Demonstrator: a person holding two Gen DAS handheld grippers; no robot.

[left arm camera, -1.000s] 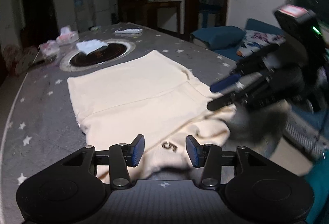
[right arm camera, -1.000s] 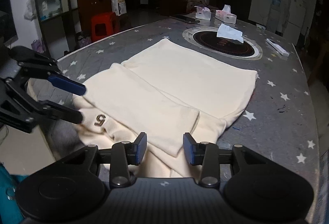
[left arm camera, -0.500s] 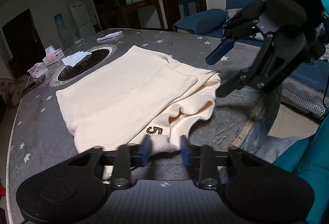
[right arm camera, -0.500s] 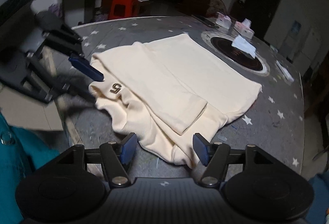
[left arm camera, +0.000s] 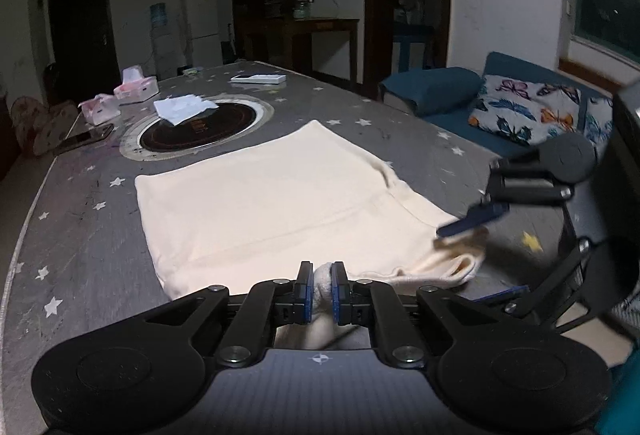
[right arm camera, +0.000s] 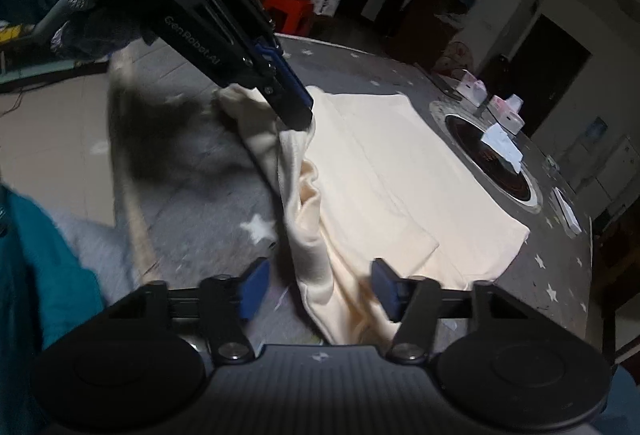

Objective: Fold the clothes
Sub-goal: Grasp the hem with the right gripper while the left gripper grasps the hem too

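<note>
Left wrist view: the cream garment (left arm camera: 280,203) lies spread on the grey starred worktop (left arm camera: 80,235), its far part flat and already folded narrow, with one layer laid over another. The near edge is bunched. The left gripper (left arm camera: 320,293) has just been closing, and its fingers (left arm camera: 305,291) now pinch a small lump of the cloth at the near edge, so this side is gripped. On the right, the right gripper (left arm camera: 476,255) is at the near right corner of the garment, one blue finger above the cloth and one below it, not yet pressed together. Beyond the garment are a round hob (left arm camera: 200,131), a tissue (left arm camera: 182,107) on it, and two small boxes (left arm camera: 120,97) further left.

Right wrist view: the right gripper (right arm camera: 320,289) has its fingers (right arm camera: 254,287) apart, and they have just been closing. The hem of the garment (right arm camera: 380,175) lies between them, but the pads do not press on it. At the far left, the left gripper (right arm camera: 294,111) holds the other near corner, a little lifted.

My judgement: the side folds look done, one corner is taken, the second grip is not finished. The fold of the near edge toward the far edge remains, and then the smoothing
</note>
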